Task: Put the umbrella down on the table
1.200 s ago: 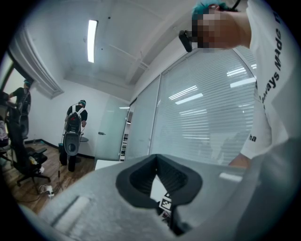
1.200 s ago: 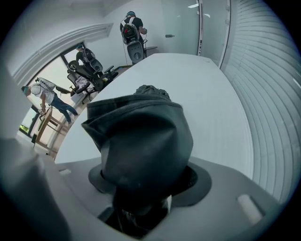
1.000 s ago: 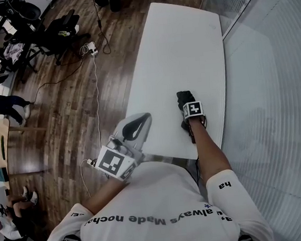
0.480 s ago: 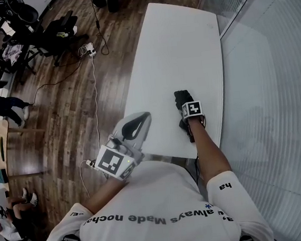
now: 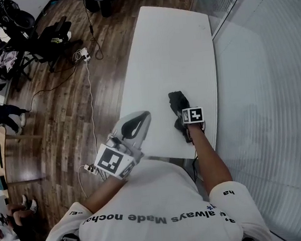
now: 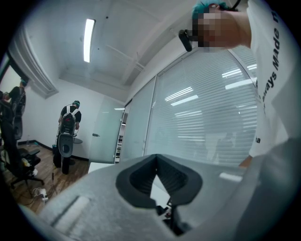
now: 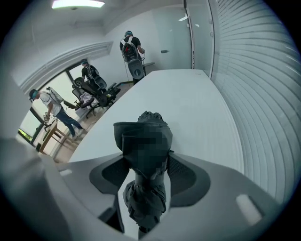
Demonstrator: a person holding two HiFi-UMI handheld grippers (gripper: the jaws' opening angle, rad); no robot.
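Hovering right gripper (image 7: 146, 164) with fingers released, just closing slightly, astride folded black umbrella (image 5: 176, 100) lying on white counter (image 5: 175, 46), holding left gripper (image 6: 157, 159) clenched by counter's edge

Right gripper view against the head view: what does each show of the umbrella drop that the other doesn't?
Only the right gripper view: the right gripper has its jaws wide, though they have just closed a little. The folded dark umbrella sits between them.
Only the head view: the left gripper, the person's white shirt, and a power strip on the wooden floor.
Both: the umbrella, apparently lying on the white table toward the person's end, with the right gripper over it.
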